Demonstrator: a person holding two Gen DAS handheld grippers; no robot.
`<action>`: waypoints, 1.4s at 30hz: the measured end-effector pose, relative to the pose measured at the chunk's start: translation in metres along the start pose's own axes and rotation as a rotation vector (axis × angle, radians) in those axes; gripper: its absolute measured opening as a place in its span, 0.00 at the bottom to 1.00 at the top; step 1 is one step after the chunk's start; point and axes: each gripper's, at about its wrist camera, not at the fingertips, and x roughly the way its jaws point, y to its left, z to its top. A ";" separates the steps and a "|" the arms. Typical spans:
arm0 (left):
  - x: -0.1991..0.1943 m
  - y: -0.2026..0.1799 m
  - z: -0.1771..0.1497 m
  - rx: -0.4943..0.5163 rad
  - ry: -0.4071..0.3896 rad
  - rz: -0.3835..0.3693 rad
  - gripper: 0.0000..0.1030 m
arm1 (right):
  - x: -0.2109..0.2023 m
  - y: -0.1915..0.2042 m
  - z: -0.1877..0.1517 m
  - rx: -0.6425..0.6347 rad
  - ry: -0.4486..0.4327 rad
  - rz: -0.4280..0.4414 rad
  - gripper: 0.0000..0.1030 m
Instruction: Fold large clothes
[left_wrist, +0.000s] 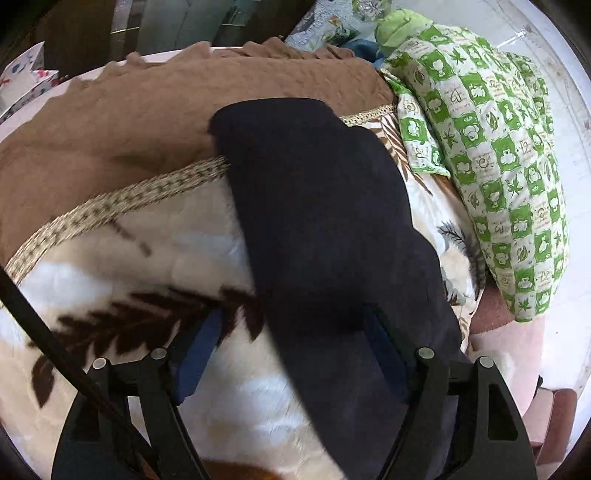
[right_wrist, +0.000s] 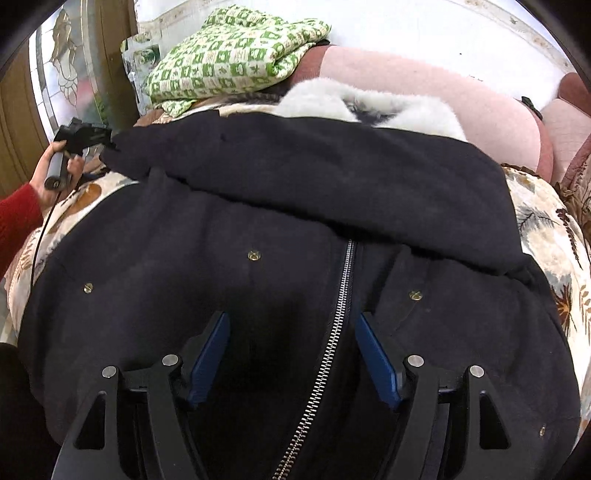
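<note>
Garment: a dark navy coat (right_wrist: 258, 229) lies front-up on a leaf-print blanket (left_wrist: 129, 266) on the bed, zipper (right_wrist: 332, 325) closed, one sleeve (right_wrist: 332, 177) folded across the chest.
Left tool (left_wrist: 291, 354): jaws wide apart, gripping nothing; it hangs over the sleeve's (left_wrist: 314, 192) edge, one blue pad above the blanket, the other above dark cloth.
Right tool (right_wrist: 291, 354): jaws spread, empty, straddling the zipper low on the coat body.
Step in hand: probably squaring up the folded sleeve before the next fold.
Doing it well: bring both tools down onto a cloth edge, pinch only the layers to be moved, and keep the zipper line straight.
Risk: thick fabric may slip or bunch.
</note>
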 end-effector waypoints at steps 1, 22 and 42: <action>0.002 -0.003 0.003 0.010 0.006 0.000 0.75 | 0.001 0.000 0.000 0.002 0.001 0.000 0.73; -0.139 -0.194 -0.135 0.555 -0.146 -0.069 0.07 | -0.035 -0.015 0.008 0.106 -0.105 0.041 0.74; -0.071 -0.230 -0.425 0.960 0.295 -0.193 0.63 | -0.084 -0.143 0.015 0.506 -0.209 -0.074 0.74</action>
